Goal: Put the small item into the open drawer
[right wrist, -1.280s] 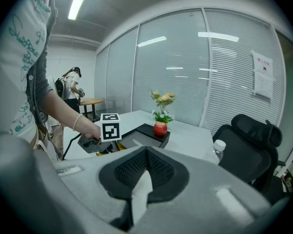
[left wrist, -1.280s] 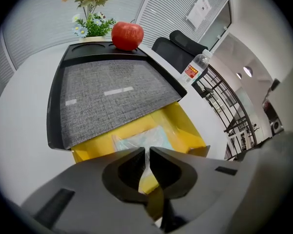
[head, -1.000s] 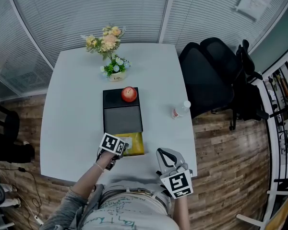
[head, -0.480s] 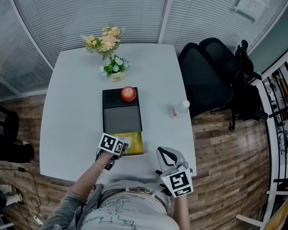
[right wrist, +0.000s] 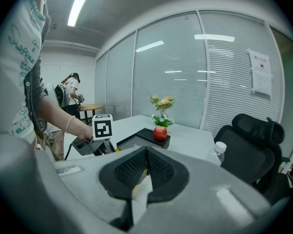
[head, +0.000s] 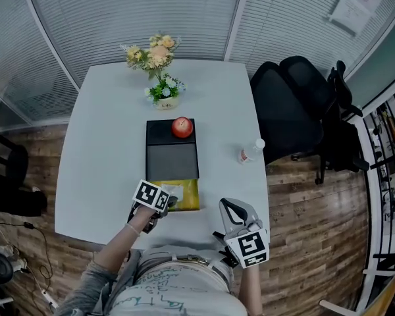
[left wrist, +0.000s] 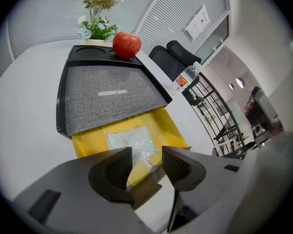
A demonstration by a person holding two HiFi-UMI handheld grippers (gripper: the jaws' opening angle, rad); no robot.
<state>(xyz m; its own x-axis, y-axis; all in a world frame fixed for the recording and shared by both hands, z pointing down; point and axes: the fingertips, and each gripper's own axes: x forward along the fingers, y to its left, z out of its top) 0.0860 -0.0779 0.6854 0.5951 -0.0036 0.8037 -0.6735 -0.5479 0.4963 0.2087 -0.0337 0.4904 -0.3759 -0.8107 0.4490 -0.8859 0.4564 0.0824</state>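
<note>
left hand-held gripper (left wrist: pixel 146 156): jaws have just been opening, nothing gripped | packet (left wrist: pixel 131 139) ahead in drawer (left wrist: pixel 83 145): likely light, slippery; pinch edge | right hand-held gripper (right wrist: pixel 145 165): together

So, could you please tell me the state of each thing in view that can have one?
Yellow drawer: open, pulled out of the black box.
Clear packet: lying flat in the drawer, not gripped.
Left gripper: jaws open, having just been opening, nothing pressed between them.
Right gripper: jaws shut, empty.
Water bottle: upright, capped.
Apple: whole, resting on the box top.
</note>
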